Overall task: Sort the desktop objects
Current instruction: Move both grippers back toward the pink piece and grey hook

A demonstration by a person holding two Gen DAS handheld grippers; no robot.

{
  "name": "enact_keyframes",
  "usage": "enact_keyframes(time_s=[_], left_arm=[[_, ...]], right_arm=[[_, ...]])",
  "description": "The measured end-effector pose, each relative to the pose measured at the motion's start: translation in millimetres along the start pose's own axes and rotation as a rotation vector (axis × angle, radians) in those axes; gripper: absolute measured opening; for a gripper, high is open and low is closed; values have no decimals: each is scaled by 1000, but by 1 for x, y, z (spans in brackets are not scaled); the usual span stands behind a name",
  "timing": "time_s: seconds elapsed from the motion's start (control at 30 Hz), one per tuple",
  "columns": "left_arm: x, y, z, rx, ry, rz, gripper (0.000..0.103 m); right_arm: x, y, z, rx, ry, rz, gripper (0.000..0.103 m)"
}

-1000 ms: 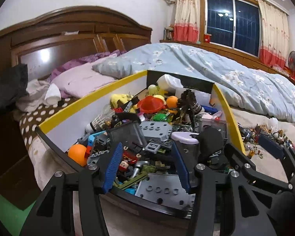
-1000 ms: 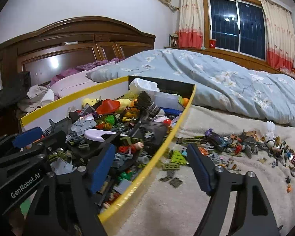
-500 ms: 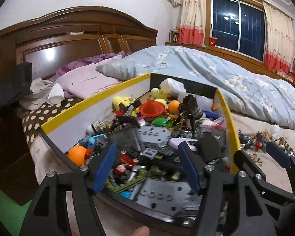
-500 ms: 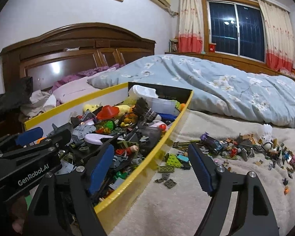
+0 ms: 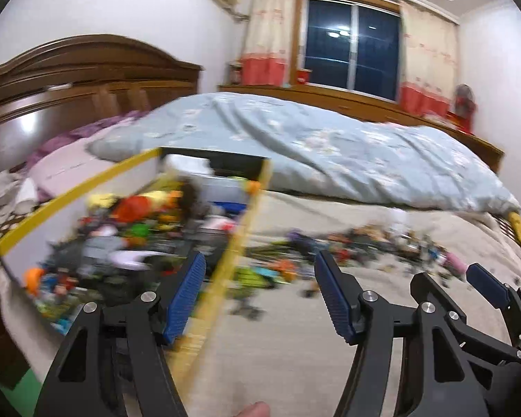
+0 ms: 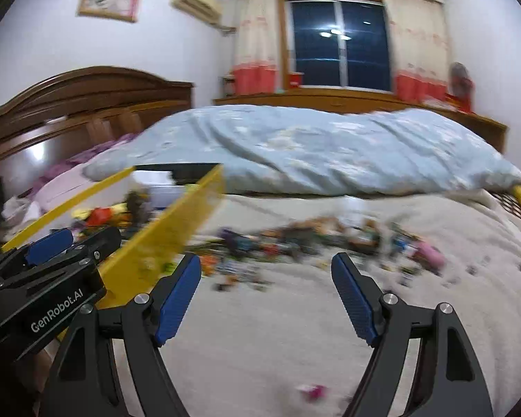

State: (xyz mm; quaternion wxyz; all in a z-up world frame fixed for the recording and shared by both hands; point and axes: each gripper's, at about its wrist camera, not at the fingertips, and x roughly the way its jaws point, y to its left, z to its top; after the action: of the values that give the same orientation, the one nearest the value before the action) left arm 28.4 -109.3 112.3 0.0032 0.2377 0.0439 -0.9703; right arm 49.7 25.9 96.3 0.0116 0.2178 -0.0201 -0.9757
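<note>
A yellow-rimmed box (image 5: 239, 239) full of mixed toy bricks and toys (image 5: 128, 229) lies on the bed at the left; it also shows in the right wrist view (image 6: 177, 226). A blurred spread of loose small toys (image 5: 357, 243) lies on the beige sheet to its right, also in the right wrist view (image 6: 323, 239). My left gripper (image 5: 257, 278) is open and empty, straddling the box's right wall. My right gripper (image 6: 265, 281) is open and empty above the sheet, short of the loose toys. The left gripper (image 6: 52, 260) shows at the right wrist view's left edge.
A rumpled blue duvet (image 5: 330, 156) lies across the bed behind the toys. A wooden headboard (image 5: 69, 80) and pillows (image 5: 62, 170) are at the left. A small pink piece (image 6: 312, 391) lies on the sheet near my right gripper. Both views are motion-blurred.
Both grippers have swung to the right and pulled back from the box. The left gripper has moved from over the box contents to over its right wall. Both stay open.
</note>
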Motion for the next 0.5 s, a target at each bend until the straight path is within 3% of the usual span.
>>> enact_keyframes(time_s=[0.17,0.3,0.4,0.43,0.5], left_arm=[[9,-63,-23,106,45,-114,67],[15,-93,-42,182,88,-186,67],[20,-97,-54,226,137,-202,67],[24,-95,-58,232,164,-206,67],[29,-91,-64,247,208,-226,67]], right_arm=[[-13,-61,-25,24,0,-65,80],[-11,-117,-62,79,58,-83,82],[3,-156,-75,190,224,46,82],[6,-165,-77,174,270,104,82],[4,-167,-82,90,301,95,82]])
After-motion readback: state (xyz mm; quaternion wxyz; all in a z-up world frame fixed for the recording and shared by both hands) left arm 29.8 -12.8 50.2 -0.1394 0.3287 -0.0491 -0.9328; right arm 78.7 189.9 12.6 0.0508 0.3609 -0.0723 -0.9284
